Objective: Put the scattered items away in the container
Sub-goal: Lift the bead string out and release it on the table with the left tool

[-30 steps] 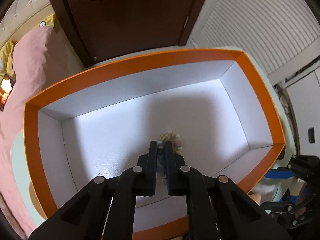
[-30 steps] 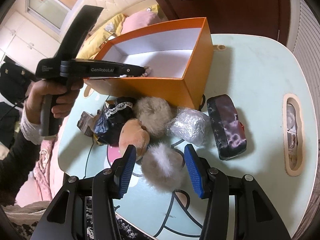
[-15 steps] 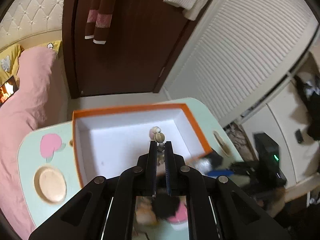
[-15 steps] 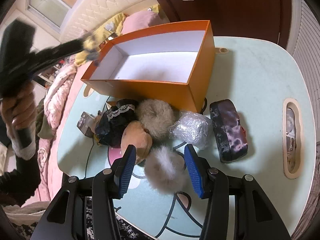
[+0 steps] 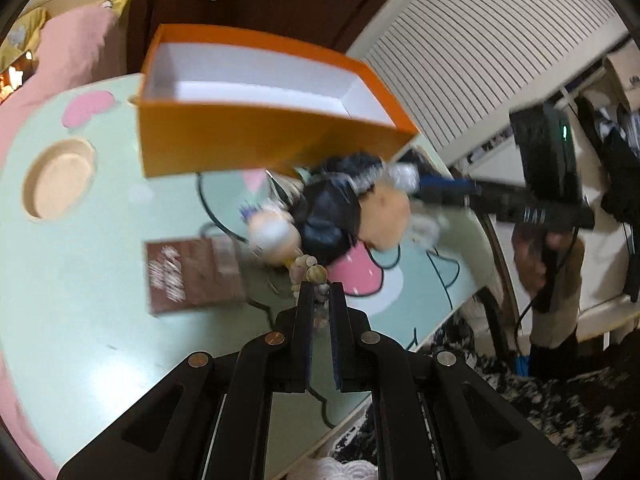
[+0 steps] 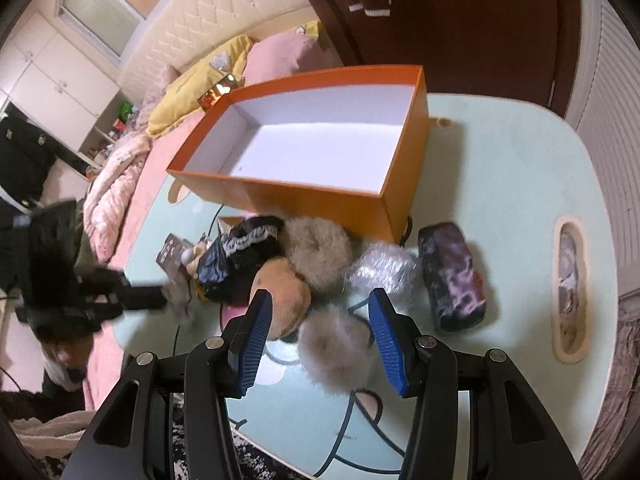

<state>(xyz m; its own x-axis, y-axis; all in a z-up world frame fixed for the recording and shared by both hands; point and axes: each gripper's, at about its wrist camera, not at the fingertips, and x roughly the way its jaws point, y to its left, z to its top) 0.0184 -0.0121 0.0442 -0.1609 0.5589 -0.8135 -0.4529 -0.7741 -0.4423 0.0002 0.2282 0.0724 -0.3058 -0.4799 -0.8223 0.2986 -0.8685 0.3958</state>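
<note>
Patience is what we'd want here: the pale green cartoon-print table (image 6: 520, 184) carries an empty orange cardboard box with a white inside (image 6: 320, 148), with the clutter heaped just in front of it. Our left tongs (image 5: 320, 292) are pressed together on a small string of beige shell beads (image 5: 308, 274), angled down over the table outside the box. Right tongs (image 6: 318, 334) sit spread, hovering around a grey fluffy pom-pom (image 6: 338, 348), not squeezing.

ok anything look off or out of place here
One thing: the left gripper is shut on a string of pale shell beads out over the mint-green table, beside the pile of fluffy items, not over the orange cardboard box, whose white inside shows nothing in it. Nothing looks spilled or damaged.
</note>
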